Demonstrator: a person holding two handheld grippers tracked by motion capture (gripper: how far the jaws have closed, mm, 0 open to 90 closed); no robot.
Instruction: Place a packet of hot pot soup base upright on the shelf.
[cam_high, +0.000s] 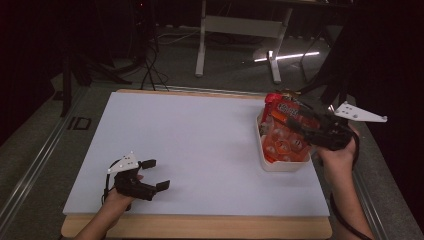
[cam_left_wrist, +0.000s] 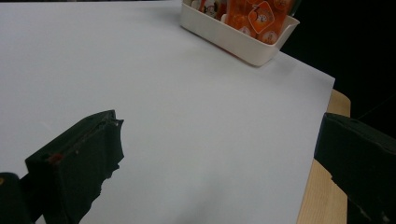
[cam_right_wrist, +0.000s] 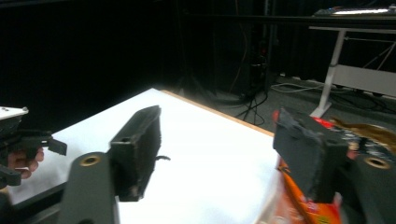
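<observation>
A cream tray (cam_high: 286, 167) at the table's right edge holds several orange snack packets (cam_high: 281, 136). My right gripper (cam_high: 299, 119) hovers over the tray's far end with its jaws pointing left. In the right gripper view it (cam_right_wrist: 222, 149) stands open with nothing between the jaws, and an orange packet (cam_right_wrist: 317, 212) lies just under the right jaw. My left gripper (cam_high: 155, 174) rests low near the front left of the white board, open and empty. In the left gripper view its jaws (cam_left_wrist: 224, 158) are spread wide, looking toward the tray (cam_left_wrist: 233, 43) and packets (cam_left_wrist: 254, 16).
A white board (cam_high: 200, 145) covers the wooden table (cam_high: 200, 227), whose edge shows at the front. Behind the table stand a white desk frame (cam_high: 202, 45) and cables on a dark floor. The left gripper (cam_right_wrist: 37, 140) appears far off in the right gripper view.
</observation>
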